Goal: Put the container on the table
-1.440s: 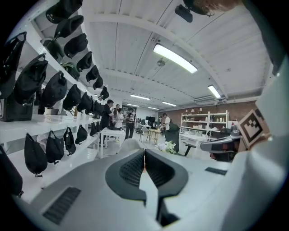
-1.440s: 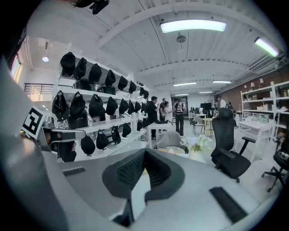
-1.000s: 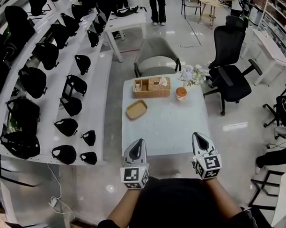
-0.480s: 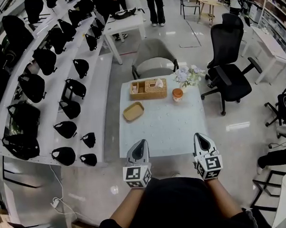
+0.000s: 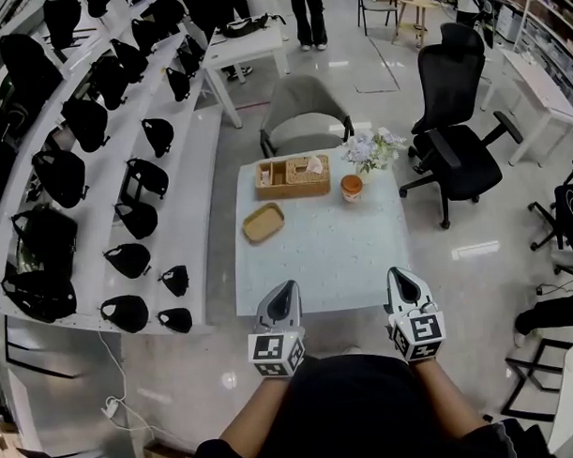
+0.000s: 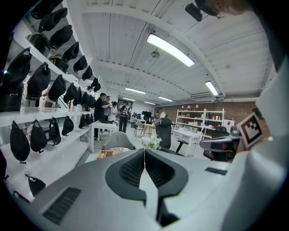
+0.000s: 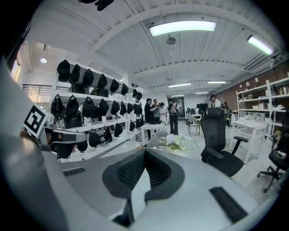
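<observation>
Two grippers mine: left gripper [image 5: 286, 287] and right gripper [image 5: 399, 274], both closed tight and empty, at desk's [image 5: 316, 269] near edge. Over last second desk things drifted slightly up view; nothing lifted or set down. Farther: woven tray [image 5: 264, 222], then small orange jar [image 5: 352, 186], likely container, standing on desk beside flowers [image 5: 373, 151]. No readable writing, only marker squares.

The container [image 5: 352, 186] is a small round pot, orange-brown on its side with a paler top; whether that top is a lid or an open mouth cannot be told. It stands upright on the table [image 5: 325, 261], towards the far right corner and a little in from the edge. The table is low and roughly square, with a pale, faintly speckled top.
</observation>
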Motion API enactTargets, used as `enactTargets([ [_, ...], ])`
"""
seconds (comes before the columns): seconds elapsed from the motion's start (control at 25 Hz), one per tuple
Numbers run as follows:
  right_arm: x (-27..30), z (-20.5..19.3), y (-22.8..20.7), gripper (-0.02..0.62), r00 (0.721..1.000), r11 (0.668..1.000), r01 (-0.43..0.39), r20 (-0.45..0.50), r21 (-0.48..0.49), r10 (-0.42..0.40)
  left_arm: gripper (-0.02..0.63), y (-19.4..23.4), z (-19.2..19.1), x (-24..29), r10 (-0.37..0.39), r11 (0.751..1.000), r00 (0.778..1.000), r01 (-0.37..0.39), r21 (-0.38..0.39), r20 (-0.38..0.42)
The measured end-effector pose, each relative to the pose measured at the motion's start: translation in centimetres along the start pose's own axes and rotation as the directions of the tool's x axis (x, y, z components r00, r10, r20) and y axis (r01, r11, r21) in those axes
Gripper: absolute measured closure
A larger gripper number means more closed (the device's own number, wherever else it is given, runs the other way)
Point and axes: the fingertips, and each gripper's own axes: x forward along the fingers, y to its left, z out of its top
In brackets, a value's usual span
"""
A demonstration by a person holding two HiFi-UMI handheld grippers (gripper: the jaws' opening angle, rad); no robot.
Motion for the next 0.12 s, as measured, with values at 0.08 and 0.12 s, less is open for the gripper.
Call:
enactTargets([
  [0.08,-0.02,-0.18,-0.06,0.598,1.000,1.000,-0.001,-0.004,-0.001,0.001,0.595,-0.13,-0.05,0.13,-0.003,1.000,1.000,0.003,0.003,-0.001],
  [0.12,-0.03,-0.28,-0.10,0.598,1.000,1.000,-0.002,-0.006,-0.001,0.002,0.596,-0.19,-0.07,0.19,-0.004,1.000,1.000,0.004,0.005,-0.002],
])
